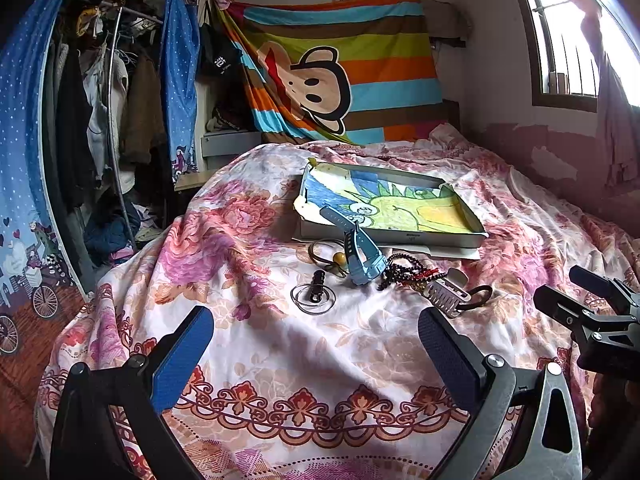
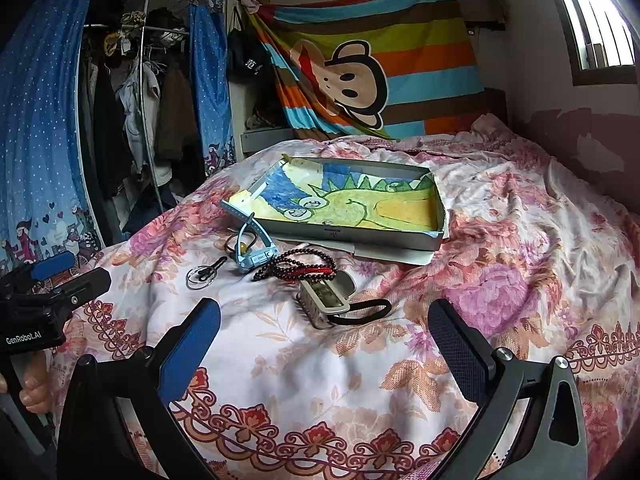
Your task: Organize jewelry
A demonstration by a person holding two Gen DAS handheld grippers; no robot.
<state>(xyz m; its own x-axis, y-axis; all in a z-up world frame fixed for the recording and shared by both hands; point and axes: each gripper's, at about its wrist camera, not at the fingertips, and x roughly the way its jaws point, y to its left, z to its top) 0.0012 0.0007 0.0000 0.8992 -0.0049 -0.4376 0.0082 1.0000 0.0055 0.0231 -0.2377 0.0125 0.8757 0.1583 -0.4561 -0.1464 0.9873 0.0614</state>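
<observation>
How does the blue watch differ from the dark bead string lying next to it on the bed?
The blue watch is pale blue, with its strap sticking up toward the box; the dark bead string is near-black with a red cord and lies in flat coils. The watch has a solid strap; the string is many small beads. Both rest on the floral bedspread, outside the box.

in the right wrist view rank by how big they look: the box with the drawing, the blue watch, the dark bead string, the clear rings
1. box with the drawing
2. dark bead string and blue watch: alike in spread, not ranked
3. clear rings
</observation>
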